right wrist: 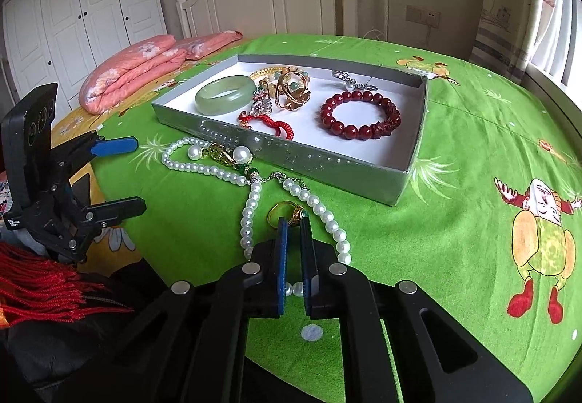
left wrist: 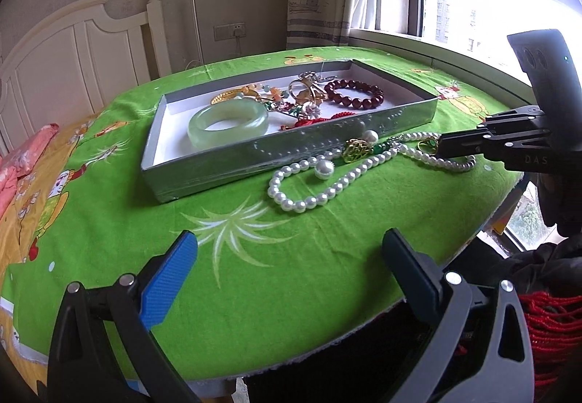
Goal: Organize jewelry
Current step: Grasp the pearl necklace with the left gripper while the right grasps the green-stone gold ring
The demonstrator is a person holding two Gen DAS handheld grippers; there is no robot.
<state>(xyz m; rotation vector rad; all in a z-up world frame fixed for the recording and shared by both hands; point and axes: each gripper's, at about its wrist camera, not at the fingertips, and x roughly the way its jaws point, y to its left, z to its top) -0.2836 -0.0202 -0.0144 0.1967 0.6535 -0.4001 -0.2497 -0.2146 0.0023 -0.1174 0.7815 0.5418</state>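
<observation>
A silver tray [left wrist: 225, 163] [right wrist: 309, 157] on the green cloth holds a jade bangle [left wrist: 228, 123] [right wrist: 225, 94], a dark red bead bracelet [left wrist: 354, 92] [right wrist: 360, 115], a red cord and gold pieces. In front of it lies a pearl necklace [left wrist: 327, 190] [right wrist: 251, 214] with a gold pendant [left wrist: 358, 150] [right wrist: 222, 155]. Inside the necklace's loop sits a gold ring [left wrist: 427, 145] [right wrist: 285, 213] with a green stone. My right gripper [right wrist: 294, 221] [left wrist: 441, 145] is shut on the ring's head, low on the cloth. My left gripper [left wrist: 291, 239] [right wrist: 134, 175] hangs open and holds nothing, short of the necklace.
A folded pink quilt [right wrist: 134, 72] [left wrist: 22, 163] lies beyond the table's far left. Red tassels [right wrist: 36, 279] [left wrist: 549, 330] hang by the person's dark sleeve at the near edge. The table's rounded edge [left wrist: 327, 344] runs close under the left gripper. A window [left wrist: 473, 3] is on the right.
</observation>
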